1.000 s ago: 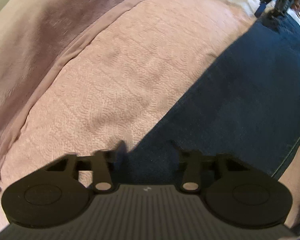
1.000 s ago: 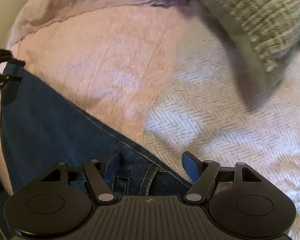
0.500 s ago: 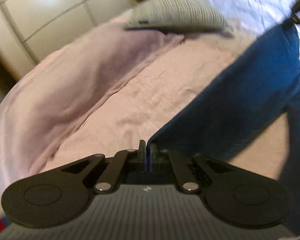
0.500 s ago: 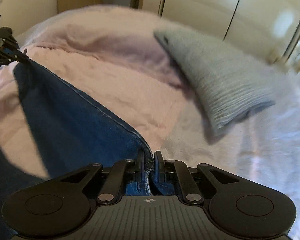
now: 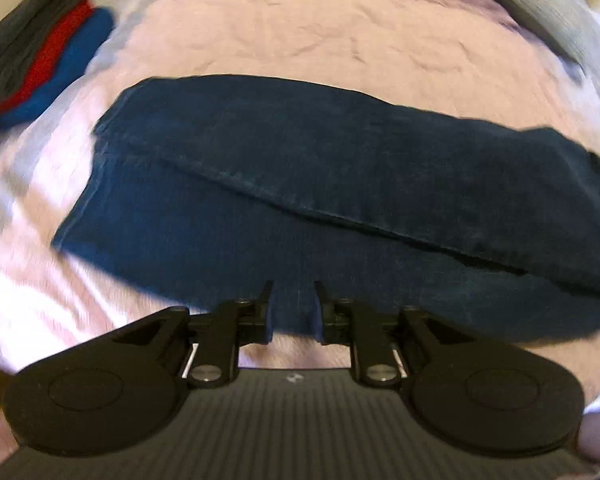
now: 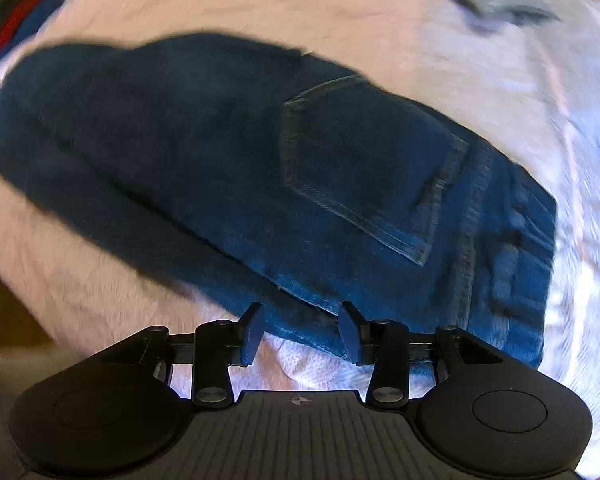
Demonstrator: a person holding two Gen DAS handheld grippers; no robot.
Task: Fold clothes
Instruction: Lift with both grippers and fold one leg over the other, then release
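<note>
The left gripper has its two fingers a little way apart and opening, and the near edge of the jeans shows in the gap, but the pads do not squeeze it. The right gripper has its fingers wider apart and opening too, with the near edge of the jeans lying under the gap and nothing pinched. Both grippers point down at the cloth. The jeans lie flat on the pink bedspread, folded over once along their length so one layer sits on top of the other, with a long seam running across. The back pocket and the waistband end are toward the right side. These jeans look thick and a bit heavy, soft enough to bend but firm enough to keep a fold. They should not slip much, and they will not break. A good place to take hold seems to be the thick hems and the waistband, one end in each gripper, grabbing both layers together so the top one does not slide off. Far off on the left sits a pile of folded clothes, and a grey pillow lies at the top right.
</note>
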